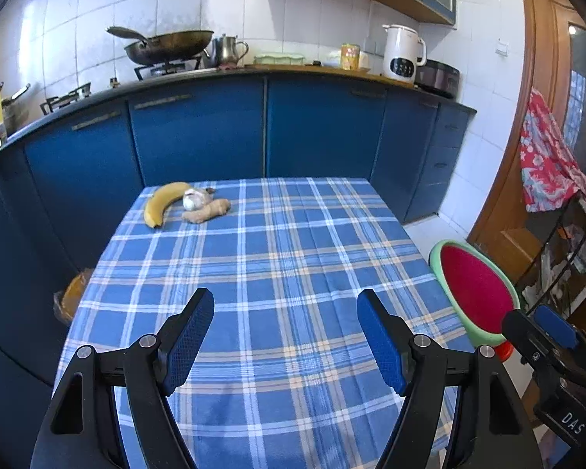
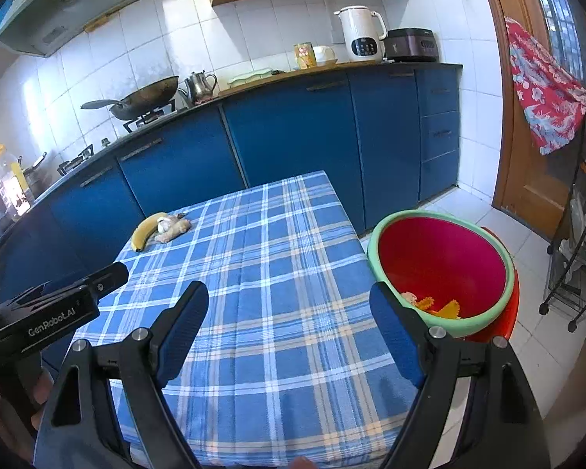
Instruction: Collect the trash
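Both my left gripper (image 1: 285,301) and right gripper (image 2: 289,293) hang empty with jaws spread over the blue plaid tablecloth (image 1: 277,258), while banana (image 1: 162,201), garlic (image 1: 193,198) and ginger (image 1: 207,211) lie upper left and the red basin (image 2: 441,265) holds scraps at right.

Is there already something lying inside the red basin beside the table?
Yes, the right wrist view shows yellow-orange scraps lying at the bottom of the red basin with the green rim.

Left tool (image 1: 285,308) and right tool (image 2: 289,305) both gape empty, angled downward.
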Available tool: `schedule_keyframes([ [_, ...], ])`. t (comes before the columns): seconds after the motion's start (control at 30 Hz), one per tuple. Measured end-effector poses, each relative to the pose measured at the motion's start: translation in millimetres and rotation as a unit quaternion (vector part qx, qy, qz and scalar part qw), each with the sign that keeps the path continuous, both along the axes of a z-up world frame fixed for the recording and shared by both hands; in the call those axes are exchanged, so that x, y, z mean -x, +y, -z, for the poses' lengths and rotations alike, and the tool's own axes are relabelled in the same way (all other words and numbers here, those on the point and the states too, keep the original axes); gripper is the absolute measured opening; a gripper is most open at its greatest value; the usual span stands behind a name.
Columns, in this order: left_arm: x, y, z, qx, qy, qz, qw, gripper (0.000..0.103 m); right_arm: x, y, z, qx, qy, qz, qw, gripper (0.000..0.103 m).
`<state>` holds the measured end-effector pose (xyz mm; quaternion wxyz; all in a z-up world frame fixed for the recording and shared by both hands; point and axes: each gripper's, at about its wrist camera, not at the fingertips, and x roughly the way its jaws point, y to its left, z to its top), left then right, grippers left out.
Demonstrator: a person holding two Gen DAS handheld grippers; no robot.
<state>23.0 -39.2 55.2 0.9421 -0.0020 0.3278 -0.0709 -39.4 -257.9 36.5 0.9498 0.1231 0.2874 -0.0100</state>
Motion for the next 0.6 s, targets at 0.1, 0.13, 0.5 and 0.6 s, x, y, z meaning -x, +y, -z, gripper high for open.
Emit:
schedule_keyframes([
  [0.1, 3.5, 2.5, -2.7, 0.002, -0.007, -0.003, 1.0, 0.077, 2.9, 1.8, -3.5, 0.001, -0.005, -0.001, 1.0, 0.084],
  [0.13, 4.5, 3.3, -3.8, 0.003, -0.009, -0.004, 0.9999, 0.077, 3.4, 2.2, -4.4, 0.002, -0.006, -0.001, 1.0, 0.084],
  [0.5, 10.4, 8.0, -8.8, 0.009, -0.017, -0.01, 0.9998, 0.077, 8.0, 3.9, -10.7, 0.005, -0.015, -0.002, 1.0, 0.084],
  [0.6, 11.4, 8.1, -9.6, 0.01, -0.019, -0.01, 0.9997, 0.077, 9.0, 4.1, -11.6, 0.005, -0.017, -0.002, 1.0, 0.084],
])
